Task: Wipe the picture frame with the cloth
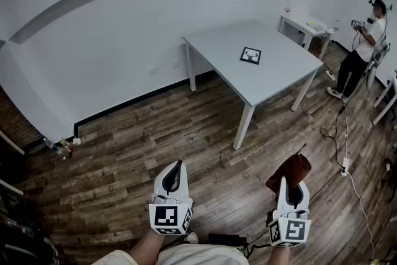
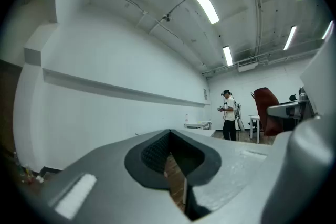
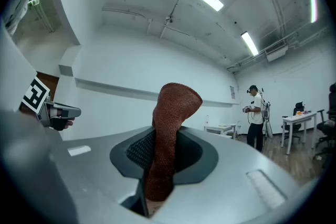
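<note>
1. The left gripper [image 1: 180, 166] is sitting empty, jaws together. The right gripper [image 1: 286, 186] is pinching the cloth [image 1: 289, 169].
2. The cloth's free end is flopping, so it risks bunching or slipping out.
3. The picture frame [image 1: 250, 55] is lying flat, face up, on the table [image 1: 211, 43], well apart from both grippers. It is looking nearly square, long axis unclear. Unbraced, it could skid.

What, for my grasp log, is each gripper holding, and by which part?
Right gripper: shut on the reddish-brown knitted cloth, pinched near its lower end. Left gripper: shut, empty.
</note>
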`<action>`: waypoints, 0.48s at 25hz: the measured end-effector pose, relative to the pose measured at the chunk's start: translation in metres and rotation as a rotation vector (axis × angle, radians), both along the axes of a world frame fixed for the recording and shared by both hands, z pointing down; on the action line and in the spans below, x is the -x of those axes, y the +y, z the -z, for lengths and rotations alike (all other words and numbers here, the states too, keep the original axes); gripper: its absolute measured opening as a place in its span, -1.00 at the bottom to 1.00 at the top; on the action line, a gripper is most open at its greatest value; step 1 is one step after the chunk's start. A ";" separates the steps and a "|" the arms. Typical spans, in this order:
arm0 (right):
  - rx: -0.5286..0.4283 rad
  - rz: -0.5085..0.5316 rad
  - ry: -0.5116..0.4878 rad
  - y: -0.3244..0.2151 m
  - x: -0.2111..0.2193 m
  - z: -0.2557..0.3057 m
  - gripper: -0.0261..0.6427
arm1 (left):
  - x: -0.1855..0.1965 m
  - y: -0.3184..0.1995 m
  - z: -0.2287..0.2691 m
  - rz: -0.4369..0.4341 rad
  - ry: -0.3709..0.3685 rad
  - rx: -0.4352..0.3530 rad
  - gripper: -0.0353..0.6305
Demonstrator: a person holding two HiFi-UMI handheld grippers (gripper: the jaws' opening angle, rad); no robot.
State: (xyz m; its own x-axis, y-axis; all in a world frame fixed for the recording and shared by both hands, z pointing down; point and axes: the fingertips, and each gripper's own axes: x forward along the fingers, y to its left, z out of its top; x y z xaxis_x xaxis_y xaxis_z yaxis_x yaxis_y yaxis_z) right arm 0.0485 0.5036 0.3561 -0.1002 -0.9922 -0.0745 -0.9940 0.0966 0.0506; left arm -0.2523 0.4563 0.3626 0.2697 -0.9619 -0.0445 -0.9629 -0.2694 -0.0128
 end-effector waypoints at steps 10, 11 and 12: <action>0.004 -0.003 0.005 0.008 0.000 0.000 -0.61 | 0.000 0.008 0.002 -0.002 0.002 -0.004 -0.89; 0.004 -0.003 0.006 0.009 -0.001 0.000 -0.61 | -0.001 0.009 0.001 -0.002 0.002 -0.004 -0.89; 0.005 -0.004 0.007 0.009 -0.001 0.000 -0.61 | -0.001 0.009 0.001 -0.001 0.004 -0.004 -0.89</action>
